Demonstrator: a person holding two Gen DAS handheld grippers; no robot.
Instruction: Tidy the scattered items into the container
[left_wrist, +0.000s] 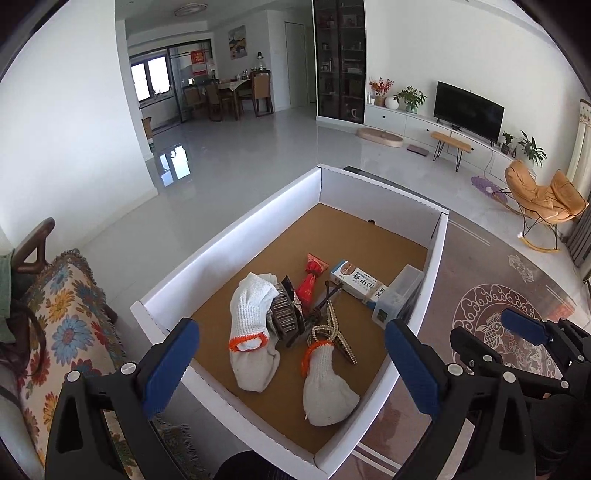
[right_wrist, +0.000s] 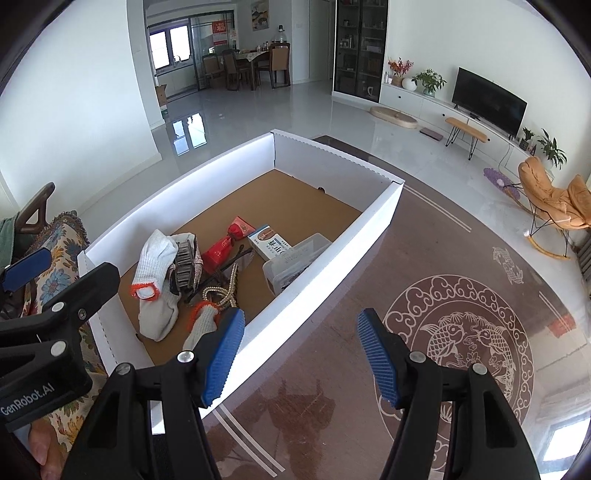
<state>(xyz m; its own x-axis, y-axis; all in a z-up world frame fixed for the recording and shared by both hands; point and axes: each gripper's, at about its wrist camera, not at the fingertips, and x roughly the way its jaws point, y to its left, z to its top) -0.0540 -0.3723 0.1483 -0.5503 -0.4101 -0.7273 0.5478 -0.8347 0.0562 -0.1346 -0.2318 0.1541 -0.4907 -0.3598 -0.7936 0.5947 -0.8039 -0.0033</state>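
We see the desk first: dark brown glossy top with a white carp-and-cloud roundel, which the right wrist view puts at about 4 o'clock.

The container is a white-walled cardboard box with a brown floor. It sits on the desk and fills the centre of the left wrist view. In the right wrist view it runs from 9 o'clock toward 12.

All the items we can see lie inside it, bunched in the near half:
- two white knit gloves with orange cuffs: one glove at 9 o'clock of the pile, the second glove at 6 o'clock, nearest us
- clear plastic case at 3 o'clock, against the right wall
- white printed carton just beside the case, on its 9 o'clock side
- red pouch at 12 o'clock of the pile
- dark ribbed hair clip, touching the first glove
- beaded chain tangled with dark clips between the two gloves

Left gripper: wide open, nothing between the blue pads, sitting over the near edge of the container.

Right gripper: wide open too, empty, over the bare desk just at 3 o'clock of the container's right wall. Its left pad overlaps that wall in the right wrist view; we can't tell if it touches.

A floral-covered seat sits at 9 o'clock of the container.
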